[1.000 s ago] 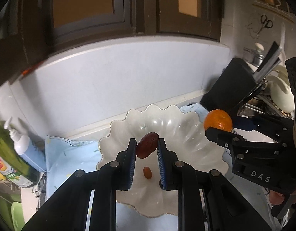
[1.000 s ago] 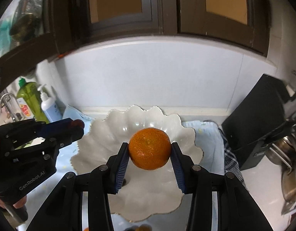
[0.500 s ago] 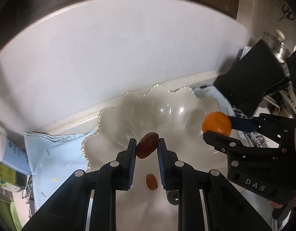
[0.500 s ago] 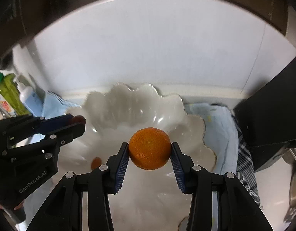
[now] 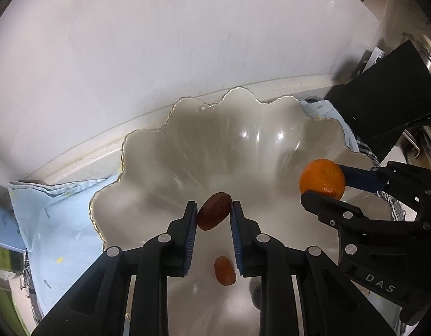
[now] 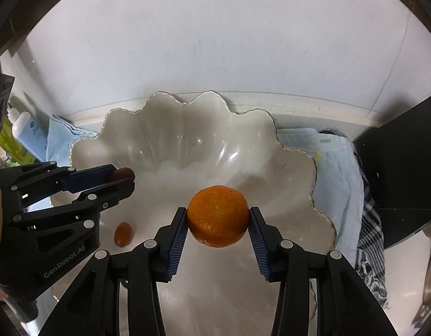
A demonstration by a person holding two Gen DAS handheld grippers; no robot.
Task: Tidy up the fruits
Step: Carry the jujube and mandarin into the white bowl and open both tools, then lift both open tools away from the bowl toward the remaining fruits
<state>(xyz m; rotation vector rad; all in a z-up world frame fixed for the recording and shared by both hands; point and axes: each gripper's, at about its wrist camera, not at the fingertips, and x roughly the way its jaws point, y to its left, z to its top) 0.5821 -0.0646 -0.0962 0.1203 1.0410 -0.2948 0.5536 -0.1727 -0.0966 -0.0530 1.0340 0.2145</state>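
Observation:
A white scalloped bowl [image 5: 215, 140] [image 6: 187, 140] sits below both grippers. In the left wrist view my left gripper [image 5: 214, 210] has a dark reddish-brown oval fruit [image 5: 214, 215] between its pads, above the bowl's near left part. Its jaws are opening, though the pads still touch the fruit. My right gripper [image 6: 217, 218] is shut on an orange [image 6: 217, 215] over the bowl's middle. From the left wrist the orange [image 5: 322, 180] and right gripper [image 5: 322, 187] show at the right. A small orange-brown fruit [image 5: 224, 270] [image 6: 123, 233] lies in the bowl.
Under the bowl is a light blue cloth [image 5: 55, 210] [image 6: 336, 168]. A black box [image 5: 383, 98] [image 6: 406, 168] stands close on the right, with a checked cloth [image 6: 369, 238] by it. A white-blue bottle [image 6: 27, 134] stands at the left. A white wall rises behind the bowl.
Both grippers have come down and forward over the bowl, each carrying its fruit. They tilted downward, so the dark cabinets left the view and the bowl looks larger.

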